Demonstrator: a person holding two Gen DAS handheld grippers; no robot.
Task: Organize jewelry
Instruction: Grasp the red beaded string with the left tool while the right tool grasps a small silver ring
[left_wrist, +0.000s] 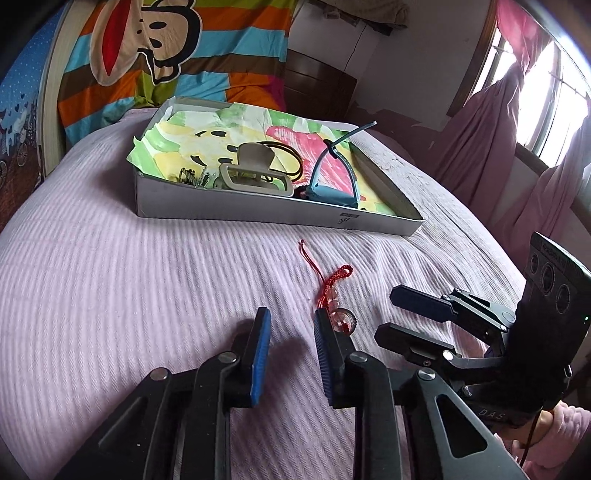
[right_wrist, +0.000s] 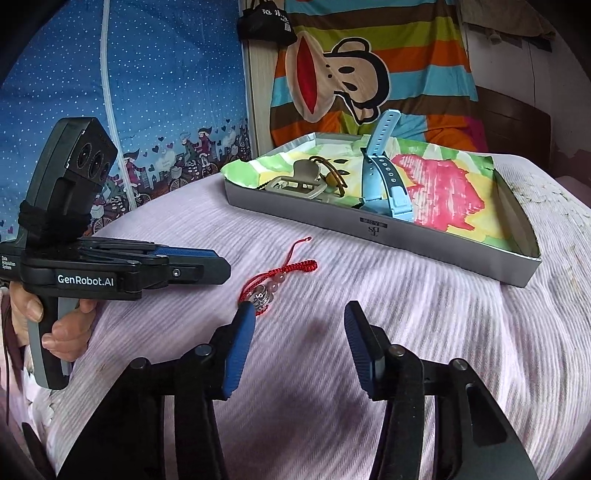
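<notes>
Left wrist: the red bracelet (left_wrist: 334, 295) lies on the bedspread (left_wrist: 110, 277), short of the box (left_wrist: 258, 214); the left gripper (left_wrist: 291, 332) is parted beside it, empty, and could nudge the beads.

Right wrist: the right gripper (right_wrist: 299, 325) is likewise released; its left pad seems to graze the cord, so it may snag.

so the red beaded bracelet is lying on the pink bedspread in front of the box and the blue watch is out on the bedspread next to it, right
Not quite. The red beaded bracelet does lie on the pink bedspread in front of the box, but the blue watch is inside the box, resting on the coloured paper lining, not out on the bedspread. The right wrist view shows this clearly.
</notes>
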